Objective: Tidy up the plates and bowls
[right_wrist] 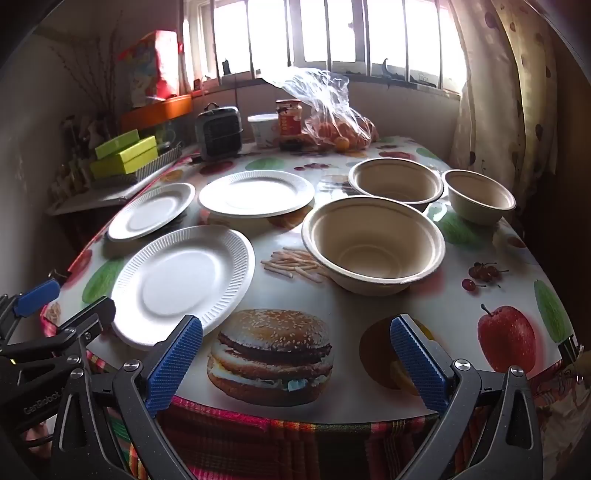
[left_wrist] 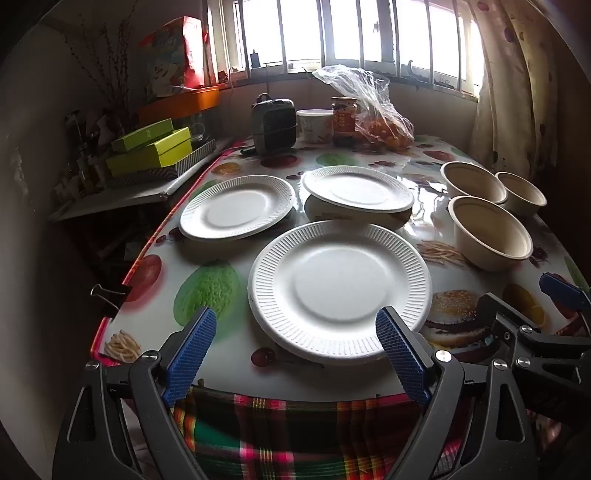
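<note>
Bench (right_wrist: 424, 314), covered in a glossy food-print cloth, carrying everything and running back to a barred window (left_wrist: 332, 33). Plaid cloth (left_wrist: 295, 435) hanging below the near edge. Nearest white paper plate (left_wrist: 340, 291) lying flat at the near edge, partly overhanging it, just ahead of the left gripper (left_wrist: 295, 354). Left plate (left_wrist: 236, 206) lying flat behind it toward the bench's left side; far plate (left_wrist: 358, 188) sitting raised on something beneath that cannot be made out. Three tan paper bowls standing upright and apart on the right half: near bowl (right_wrist: 373, 243) biggest in view, far bowl (right_wrist: 395, 181) behind it, small bowl (right_wrist: 480, 195) nearest the curtain (right_wrist: 498, 92). Clear plastic bag of oranges (left_wrist: 380, 122), a jar (left_wrist: 343, 118), a white tub (left_wrist: 314, 123) and a small grey heater (left_wrist: 273, 123) standing along the back. Green boxes (left_wrist: 155, 147) resting on a side shelf at left. Left gripper hovering with jaws spread wide, holding nothing, one blue pad overlapping the nearest plate's rim in view; contact not clear. Right gripper (right_wrist: 295, 365) hovering over the printed burger (right_wrist: 269, 354), jaws likewise spread wide, gripping nothing.
</note>
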`<action>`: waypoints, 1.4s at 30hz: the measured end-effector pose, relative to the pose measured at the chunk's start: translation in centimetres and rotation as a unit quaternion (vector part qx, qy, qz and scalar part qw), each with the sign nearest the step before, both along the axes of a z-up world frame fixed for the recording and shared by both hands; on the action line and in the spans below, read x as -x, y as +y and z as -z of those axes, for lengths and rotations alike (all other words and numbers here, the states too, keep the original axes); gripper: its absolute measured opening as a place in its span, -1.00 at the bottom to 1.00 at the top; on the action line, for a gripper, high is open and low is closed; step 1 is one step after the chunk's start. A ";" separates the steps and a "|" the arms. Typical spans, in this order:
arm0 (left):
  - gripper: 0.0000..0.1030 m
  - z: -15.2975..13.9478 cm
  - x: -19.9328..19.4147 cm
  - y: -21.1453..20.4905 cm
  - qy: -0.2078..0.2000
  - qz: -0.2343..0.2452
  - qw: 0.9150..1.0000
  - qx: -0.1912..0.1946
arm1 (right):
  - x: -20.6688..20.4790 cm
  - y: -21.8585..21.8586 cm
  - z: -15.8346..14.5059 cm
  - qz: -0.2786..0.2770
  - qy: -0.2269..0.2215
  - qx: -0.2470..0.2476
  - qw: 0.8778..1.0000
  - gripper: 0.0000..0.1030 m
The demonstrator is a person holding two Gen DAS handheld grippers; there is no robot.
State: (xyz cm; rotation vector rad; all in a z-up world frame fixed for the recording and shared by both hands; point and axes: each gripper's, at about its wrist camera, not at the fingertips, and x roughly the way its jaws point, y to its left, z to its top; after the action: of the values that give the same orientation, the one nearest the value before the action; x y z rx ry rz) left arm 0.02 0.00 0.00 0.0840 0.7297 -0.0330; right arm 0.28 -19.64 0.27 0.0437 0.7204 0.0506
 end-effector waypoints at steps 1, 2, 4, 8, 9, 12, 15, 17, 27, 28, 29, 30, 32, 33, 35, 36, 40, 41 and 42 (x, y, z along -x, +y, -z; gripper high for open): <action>0.72 0.0 0.0 0.0 0.000 0.000 1.000 0.000 | 0.0 0.0 0.0 0.000 0.001 0.000 1.000 1.00; 0.72 0.0 0.0 0.0 -0.007 -0.001 1.000 -0.002 | -0.1 0.0 -0.1 0.000 0.001 0.001 1.000 1.00; 0.72 0.0 0.0 0.1 -0.006 -0.002 1.000 0.001 | -0.2 0.0 -0.3 -0.001 -0.004 0.002 1.000 1.00; 0.72 0.4 -0.4 0.2 0.001 -0.007 1.000 0.007 | -0.3 0.2 -0.4 -0.024 -0.021 0.001 0.999 1.00; 0.72 0.5 -0.5 0.2 0.002 -0.009 1.000 0.008 | -0.4 0.3 -0.3 -0.031 -0.021 0.001 0.999 1.00; 0.72 0.3 -0.6 0.8 -0.006 -0.008 1.000 0.010 | -0.8 0.3 -0.1 -0.045 -0.019 0.001 0.999 1.00; 0.72 0.0 -0.8 0.5 -0.005 -0.007 1.000 0.010 | -0.9 0.5 -0.1 -0.049 -0.020 0.006 0.999 1.00; 0.72 0.0 -1.0 0.4 -0.004 -0.008 1.000 0.011 | -0.9 0.6 -0.3 -0.054 -0.028 0.009 0.998 1.00; 0.72 -0.1 -1.1 0.7 -0.007 -0.022 1.000 0.010 | -0.7 0.8 -0.5 -0.054 -0.030 0.018 0.998 1.00; 0.72 0.0 -1.1 0.7 -0.006 -0.022 1.000 0.010 | -0.6 0.7 -0.5 -0.053 -0.028 0.015 0.998 1.00; 0.72 0.0 -1.1 0.7 -0.005 -0.022 1.000 0.010 | -0.6 0.7 -0.4 -0.052 -0.027 0.015 0.998 1.00; 0.72 0.0 -1.1 0.8 -0.005 -0.024 1.000 0.011 | -0.6 0.7 -0.4 -0.050 -0.026 0.015 0.998 1.00; 0.72 0.0 -1.0 0.9 -0.005 -0.026 1.000 0.011 | -0.6 0.6 -0.4 -0.050 -0.025 0.014 0.998 1.00; 0.72 0.0 -1.1 0.9 -0.004 -0.026 1.000 0.012 | -0.6 0.7 -0.4 -0.049 -0.025 0.014 0.998 1.00; 0.72 0.0 -1.1 0.9 -0.003 -0.026 1.000 0.012 | -0.6 0.6 -0.3 -0.049 -0.024 0.014 0.998 1.00; 0.72 0.0 -1.2 0.9 -0.002 -0.026 1.000 0.012 | -0.6 0.6 -0.3 -0.049 -0.024 0.014 0.998 1.00; 0.72 0.0 -1.2 1.0 -0.003 -0.026 1.000 0.013 | -0.6 0.5 -0.1 -0.045 -0.020 0.012 0.999 1.00; 0.72 0.1 -1.2 0.9 -0.003 -0.026 1.000 0.013 | -0.6 0.5 -0.1 -0.045 -0.019 0.012 0.999 1.00; 0.72 0.1 -1.2 0.9 -0.003 -0.026 1.000 0.013 | -0.6 0.5 -0.1 -0.045 -0.019 0.012 0.999 1.00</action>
State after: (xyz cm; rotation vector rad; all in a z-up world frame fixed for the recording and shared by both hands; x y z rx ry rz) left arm 1.18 0.94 -0.12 0.0393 0.7241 0.0076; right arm 0.89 -19.13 0.41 -0.0124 0.6850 0.1288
